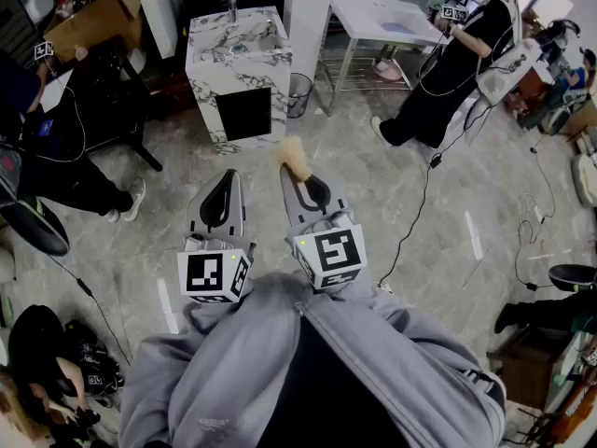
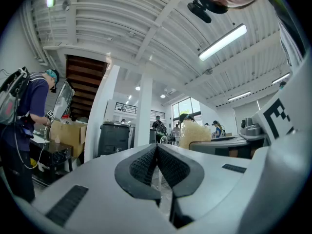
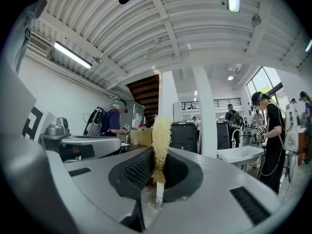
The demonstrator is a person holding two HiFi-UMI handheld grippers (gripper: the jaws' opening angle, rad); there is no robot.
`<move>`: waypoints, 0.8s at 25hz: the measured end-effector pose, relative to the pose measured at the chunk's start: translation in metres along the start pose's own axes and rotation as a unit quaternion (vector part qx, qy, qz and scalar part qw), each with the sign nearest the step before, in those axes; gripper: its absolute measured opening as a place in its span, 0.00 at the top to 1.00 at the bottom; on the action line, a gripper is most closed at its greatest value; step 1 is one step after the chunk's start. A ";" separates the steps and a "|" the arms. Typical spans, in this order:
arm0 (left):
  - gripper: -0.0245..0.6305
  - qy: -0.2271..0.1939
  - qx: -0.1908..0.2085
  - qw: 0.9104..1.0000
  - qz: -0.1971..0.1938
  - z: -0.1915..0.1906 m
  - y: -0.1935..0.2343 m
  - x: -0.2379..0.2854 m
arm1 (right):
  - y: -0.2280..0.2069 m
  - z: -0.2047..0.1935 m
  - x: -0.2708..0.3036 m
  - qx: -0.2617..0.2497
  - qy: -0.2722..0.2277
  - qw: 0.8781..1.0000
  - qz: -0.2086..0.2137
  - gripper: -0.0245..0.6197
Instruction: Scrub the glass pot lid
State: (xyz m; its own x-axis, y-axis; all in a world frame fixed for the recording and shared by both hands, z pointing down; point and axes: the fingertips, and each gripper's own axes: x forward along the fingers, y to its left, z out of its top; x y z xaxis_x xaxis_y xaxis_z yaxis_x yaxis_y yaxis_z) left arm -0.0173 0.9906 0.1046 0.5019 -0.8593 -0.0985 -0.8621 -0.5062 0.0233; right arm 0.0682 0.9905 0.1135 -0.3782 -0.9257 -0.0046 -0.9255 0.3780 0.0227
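Now | pre-scrub, lid unseen | left tongs (image 2: 156, 148) pinched empty | right tongs (image 3: 155, 161) clamping scrubber (image 3: 161, 133) | next: likely approach sink (image 1: 244, 49) beyond scrubber

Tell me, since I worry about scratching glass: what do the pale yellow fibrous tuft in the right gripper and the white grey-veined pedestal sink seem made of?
The pale yellow fibrous tuft, clamped in the right gripper, looks like matte, loosely tangled fibre, shown by its fine frayed strands; plant or plastic, I can't tell. The white grey-veined pedestal sink looks like polished marble or a marble-look veneer, given its irregular grey veining.
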 end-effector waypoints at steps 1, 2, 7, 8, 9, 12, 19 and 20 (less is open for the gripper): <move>0.94 -0.001 0.001 1.000 -0.001 -0.001 0.001 0.001 | 0.001 -0.001 0.002 -0.001 0.000 1.000 0.000 0.89; 0.94 -0.001 0.001 1.000 -0.002 -0.001 0.003 0.001 | 0.002 -0.002 0.004 -0.001 -0.001 1.000 0.000 0.89; 0.94 0.001 0.001 1.000 -0.004 -0.002 0.021 0.005 | 0.010 -0.002 0.019 0.000 -0.003 1.000 -0.007 0.89; 0.94 0.002 0.000 1.000 -0.005 -0.002 0.025 0.005 | 0.011 -0.002 0.022 0.000 -0.002 1.000 -0.010 0.89; 0.94 0.004 -0.002 1.000 -0.006 -0.002 0.029 0.007 | 0.011 -0.002 0.024 0.001 0.000 1.000 -0.013 0.89; 0.94 0.007 -0.007 1.000 -0.008 -0.007 0.038 0.013 | 0.009 -0.006 0.034 0.008 0.004 1.000 -0.016 0.89; 0.94 0.013 -0.023 1.000 -0.008 -0.029 0.059 0.036 | 0.003 -0.020 0.065 0.015 0.005 1.000 -0.009 0.88; 0.94 0.013 -0.025 1.000 -0.007 -0.032 0.063 0.040 | 0.002 -0.022 0.071 0.014 0.005 1.000 -0.007 0.88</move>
State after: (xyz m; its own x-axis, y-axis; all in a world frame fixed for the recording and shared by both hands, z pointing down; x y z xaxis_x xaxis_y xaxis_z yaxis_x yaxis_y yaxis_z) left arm -0.0495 0.9220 0.1335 0.5156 -0.8537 -0.0736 -0.8511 -0.5201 0.0712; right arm 0.0393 0.9251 0.1352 -0.3652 -0.9309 0.0058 -0.9309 0.3652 -0.0043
